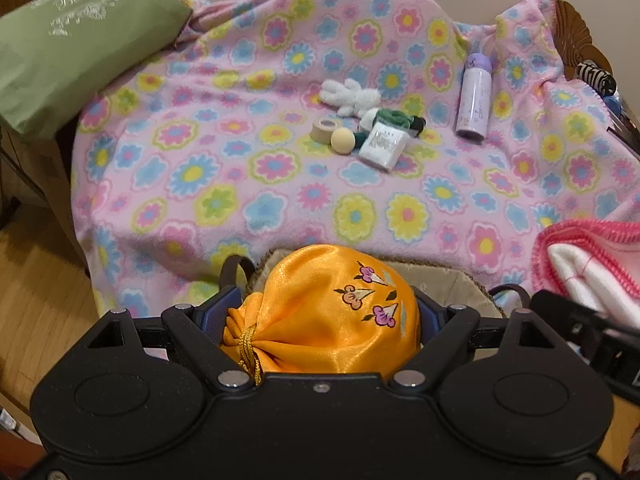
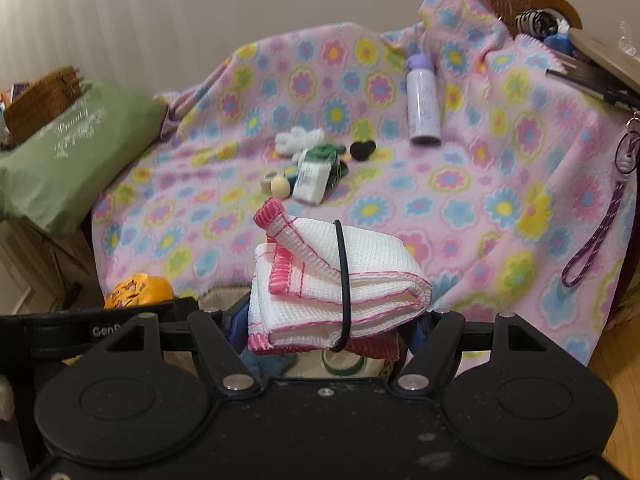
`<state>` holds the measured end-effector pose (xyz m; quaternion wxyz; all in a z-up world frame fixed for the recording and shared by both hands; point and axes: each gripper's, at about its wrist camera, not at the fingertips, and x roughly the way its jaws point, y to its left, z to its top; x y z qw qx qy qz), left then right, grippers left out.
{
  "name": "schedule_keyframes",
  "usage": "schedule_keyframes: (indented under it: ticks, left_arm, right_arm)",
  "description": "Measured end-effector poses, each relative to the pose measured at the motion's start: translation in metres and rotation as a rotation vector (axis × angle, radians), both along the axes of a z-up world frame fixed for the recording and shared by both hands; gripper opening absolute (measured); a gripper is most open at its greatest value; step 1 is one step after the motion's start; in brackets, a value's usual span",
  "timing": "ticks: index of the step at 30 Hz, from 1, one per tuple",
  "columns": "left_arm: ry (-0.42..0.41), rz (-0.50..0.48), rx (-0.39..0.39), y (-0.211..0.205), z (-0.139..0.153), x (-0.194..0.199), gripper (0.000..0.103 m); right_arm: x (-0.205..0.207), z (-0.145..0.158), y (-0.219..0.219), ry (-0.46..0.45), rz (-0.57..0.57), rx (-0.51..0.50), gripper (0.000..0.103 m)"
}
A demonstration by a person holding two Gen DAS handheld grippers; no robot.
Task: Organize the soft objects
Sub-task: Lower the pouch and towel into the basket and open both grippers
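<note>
My left gripper [image 1: 326, 300] is shut on an orange satin drawstring pouch [image 1: 328, 320] with flower embroidery, and its blue pads press on both sides of the pouch. The pouch hangs over a beige fabric basket [image 1: 452, 280] with dark handles, at the front edge of the flowered blanket. My right gripper [image 2: 330, 320] is shut on a folded white cloth [image 2: 340, 280] with pink edging and a black band around it. The cloth is above the same basket [image 2: 216, 296]. The pouch [image 2: 138, 290] shows at the left of the right wrist view. The cloth [image 1: 580, 256] shows at the right of the left wrist view.
On the pink flowered blanket [image 1: 240, 160] lie a white plush toy [image 1: 352, 96], a beige tape roll [image 1: 325, 130], a small ball [image 1: 343, 141], a white packet [image 1: 382, 146], a green bundle [image 1: 394, 120], a purple bottle [image 1: 476, 100] and a black heart-shaped piece [image 2: 362, 150]. A green pillow [image 1: 72, 48] sits at the left.
</note>
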<state>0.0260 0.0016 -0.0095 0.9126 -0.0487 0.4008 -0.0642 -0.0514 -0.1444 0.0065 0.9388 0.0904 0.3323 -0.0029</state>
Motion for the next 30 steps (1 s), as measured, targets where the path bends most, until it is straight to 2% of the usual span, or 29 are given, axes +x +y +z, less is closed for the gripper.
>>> schedule_keyframes:
  ticks: [7, 14, 21, 30]
  left_arm:
    - [0.042, -0.002, -0.015, 0.000, -0.009, 0.003, 0.082]
    - [0.042, -0.019, -0.011, -0.004, -0.011, 0.005, 0.082]
    - [0.039, -0.013, -0.002, -0.005, -0.012, 0.007, 0.083]
    - [0.033, -0.008, -0.027, -0.001, -0.012, 0.008, 0.089]
  right_arm:
    - [0.004, -0.005, 0.000, 0.038, 0.010, -0.004, 0.070]
    - [0.009, -0.010, 0.001, 0.072, 0.014, -0.001, 0.070]
    - [0.009, -0.010, 0.001, 0.073, 0.019, 0.001, 0.072]
    - [0.009, -0.009, 0.000, 0.058, 0.030, -0.005, 0.076]
